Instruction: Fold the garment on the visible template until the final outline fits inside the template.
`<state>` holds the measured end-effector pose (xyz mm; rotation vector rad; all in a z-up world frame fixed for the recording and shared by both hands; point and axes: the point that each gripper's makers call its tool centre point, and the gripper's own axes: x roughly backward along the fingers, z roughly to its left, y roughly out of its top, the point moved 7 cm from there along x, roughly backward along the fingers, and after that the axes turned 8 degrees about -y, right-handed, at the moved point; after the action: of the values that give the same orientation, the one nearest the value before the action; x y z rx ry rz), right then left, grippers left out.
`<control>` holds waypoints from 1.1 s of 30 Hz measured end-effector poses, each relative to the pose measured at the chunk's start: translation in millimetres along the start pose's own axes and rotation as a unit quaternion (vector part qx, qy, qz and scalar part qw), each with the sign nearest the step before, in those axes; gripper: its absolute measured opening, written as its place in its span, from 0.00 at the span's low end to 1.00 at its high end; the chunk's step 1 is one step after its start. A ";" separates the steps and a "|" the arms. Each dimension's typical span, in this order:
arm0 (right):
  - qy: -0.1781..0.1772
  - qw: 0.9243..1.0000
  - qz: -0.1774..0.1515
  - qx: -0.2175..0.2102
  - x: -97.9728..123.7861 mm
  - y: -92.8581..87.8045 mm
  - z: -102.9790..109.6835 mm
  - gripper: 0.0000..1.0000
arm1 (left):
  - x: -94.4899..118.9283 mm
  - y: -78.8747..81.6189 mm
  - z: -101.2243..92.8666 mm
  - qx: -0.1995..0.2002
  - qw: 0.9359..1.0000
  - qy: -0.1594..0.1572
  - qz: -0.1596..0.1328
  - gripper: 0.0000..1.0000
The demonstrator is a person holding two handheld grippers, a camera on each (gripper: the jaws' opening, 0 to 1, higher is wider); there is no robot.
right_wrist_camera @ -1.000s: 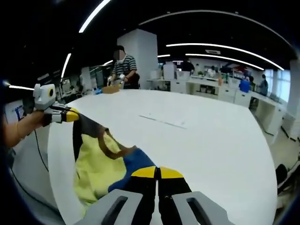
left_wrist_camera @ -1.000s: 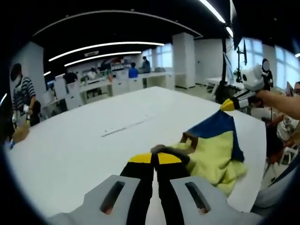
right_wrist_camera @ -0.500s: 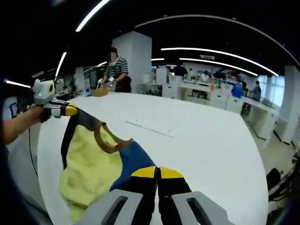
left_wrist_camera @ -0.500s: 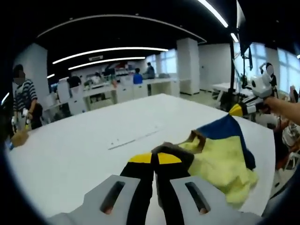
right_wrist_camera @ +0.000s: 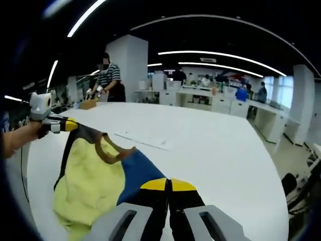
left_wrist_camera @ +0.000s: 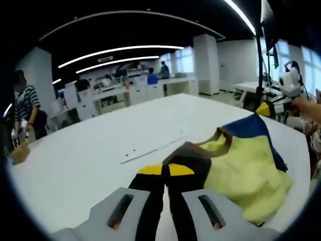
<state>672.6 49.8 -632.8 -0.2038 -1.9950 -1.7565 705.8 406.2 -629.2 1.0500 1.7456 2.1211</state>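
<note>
The left gripper (left_wrist_camera: 168, 169) has its jaws pressed together on a dark brown edge of the garment (left_wrist_camera: 246, 168), and the right gripper (right_wrist_camera: 168, 185) is clamped the same way on a blue corner of it. Between the two, the yellow, blue and brown cloth hangs stretched and lifted over the near end of the white table (left_wrist_camera: 100, 150), its yellow belly sagging just above the tabletop. On the table beyond the garment lies a thin pale strip (right_wrist_camera: 143, 140). Past the far side of the table stands a person in a striped shirt (right_wrist_camera: 106, 80), with desks (right_wrist_camera: 220, 103) and other people behind
</note>
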 end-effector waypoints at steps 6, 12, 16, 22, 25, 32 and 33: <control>-0.028 1.000 0.005 -0.012 -26.9 -0.2 -11.4 0.00 | -28.3 -10.1 9.9 -0.011 1.000 0.008 0.026 0.00; -0.050 0.998 0.023 -0.008 -50.1 -8.6 -20.9 0.00 | -50.4 -18.1 18.0 -0.022 0.999 0.016 0.045 0.00; -0.056 0.998 0.032 -0.004 -61.5 -14.5 -24.7 0.00 | -61.8 -26.0 23.9 -0.010 0.998 0.016 0.061 0.00; -0.059 0.997 0.049 0.002 -78.2 -25.4 -27.1 0.00 | -77.0 -37.1 28.3 -0.026 0.996 0.006 0.088 0.00; -0.060 0.996 0.063 0.000 -86.0 -32.3 -26.9 0.00 | -83.6 -42.6 28.9 -0.019 0.995 0.003 0.094 0.00; -0.062 0.995 0.078 -0.019 -89.1 -42.0 -25.6 0.00 | -86.6 -50.9 29.9 -0.015 0.994 0.007 0.110 0.00; -0.059 0.995 0.079 -0.023 -89.5 -42.3 -24.9 0.00 | -86.4 -51.0 29.9 -0.014 0.994 0.008 0.109 0.00</control>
<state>739.9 35.9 -708.2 -0.4776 -1.9627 -1.7259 773.4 395.2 -708.5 1.2717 1.6702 2.2799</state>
